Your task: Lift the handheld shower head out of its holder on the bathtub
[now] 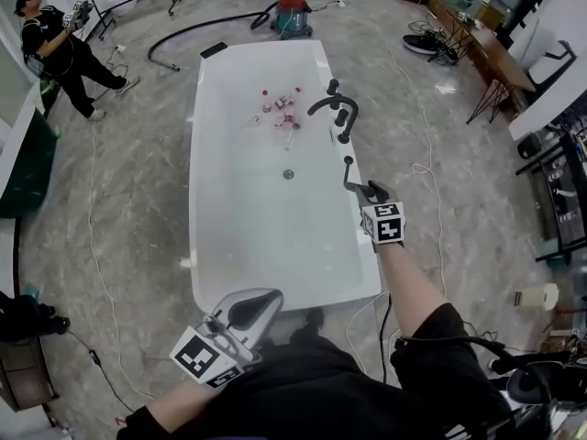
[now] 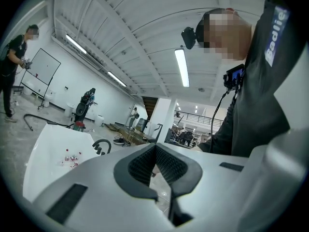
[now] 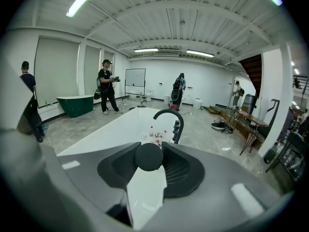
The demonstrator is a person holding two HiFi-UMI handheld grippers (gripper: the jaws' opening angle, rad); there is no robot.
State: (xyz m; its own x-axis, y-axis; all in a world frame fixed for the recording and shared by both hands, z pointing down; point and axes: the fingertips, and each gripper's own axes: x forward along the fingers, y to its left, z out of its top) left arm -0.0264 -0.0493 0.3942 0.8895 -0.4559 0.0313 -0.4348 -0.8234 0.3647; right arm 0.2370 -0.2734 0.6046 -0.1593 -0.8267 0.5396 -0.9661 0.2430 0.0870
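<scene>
A white bathtub (image 1: 211, 154) fills the middle of the head view, with a black arched faucet (image 1: 332, 106) on its right rim. Just nearer on that rim, my right gripper (image 1: 369, 191) is shut on the slim black handheld shower head (image 1: 349, 170), which slants up from the jaws. In the right gripper view its round black end (image 3: 148, 157) sits between the pads, with the faucet (image 3: 169, 115) and the bathtub (image 3: 111, 129) beyond. My left gripper (image 1: 261, 299) hangs near the tub's near end, shut and empty. The left gripper view shows its tips meeting (image 2: 155, 151), pointing level.
Small red-and-white bottles (image 1: 280, 108) lie in the tub above the drain (image 1: 288, 174). A red vacuum (image 1: 293, 12) with a black hose stands past the far end. A person (image 1: 55, 49) stands far left by a green tub (image 1: 18, 172). Cables (image 1: 426, 168) trail on the floor; tables (image 1: 486, 44) stand right.
</scene>
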